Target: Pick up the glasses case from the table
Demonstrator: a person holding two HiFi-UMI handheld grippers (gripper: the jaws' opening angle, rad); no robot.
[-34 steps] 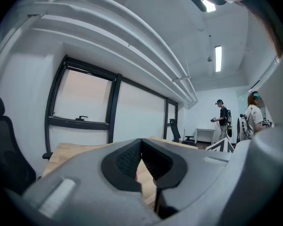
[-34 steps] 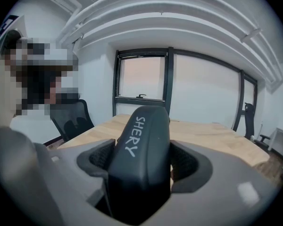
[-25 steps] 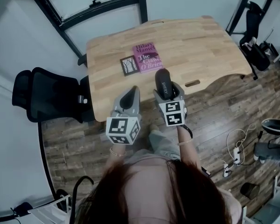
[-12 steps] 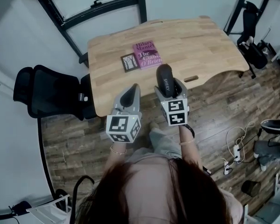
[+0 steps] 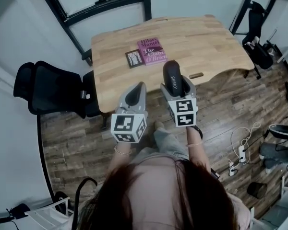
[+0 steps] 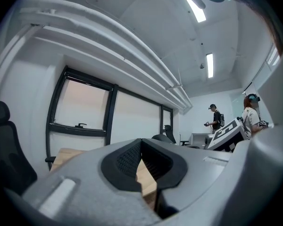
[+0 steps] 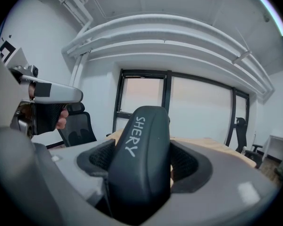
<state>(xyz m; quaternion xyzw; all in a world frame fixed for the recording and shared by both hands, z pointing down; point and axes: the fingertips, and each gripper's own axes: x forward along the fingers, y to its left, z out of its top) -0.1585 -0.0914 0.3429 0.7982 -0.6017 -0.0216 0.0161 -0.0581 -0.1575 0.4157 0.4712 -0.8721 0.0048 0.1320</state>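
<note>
Table (image 5: 206, 42) bears book (image 5: 151, 51), head view only; right tool (image 5: 175, 87) pinches glasses case (image 5: 170, 73); left tool (image 5: 134, 94) closed.

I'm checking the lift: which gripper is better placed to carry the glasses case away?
Right. The right gripper is shut on the glasses case, which stands between its jaws. The left gripper is shut with nothing in it, beside the right one.

You see a pink book (image 5: 151, 51) lying toward the desk's (image 5: 211, 42) far edge, a small dark card (image 5: 134, 58) just left of it. A black chair (image 5: 48, 87) stands at the desk's left edge.
</note>
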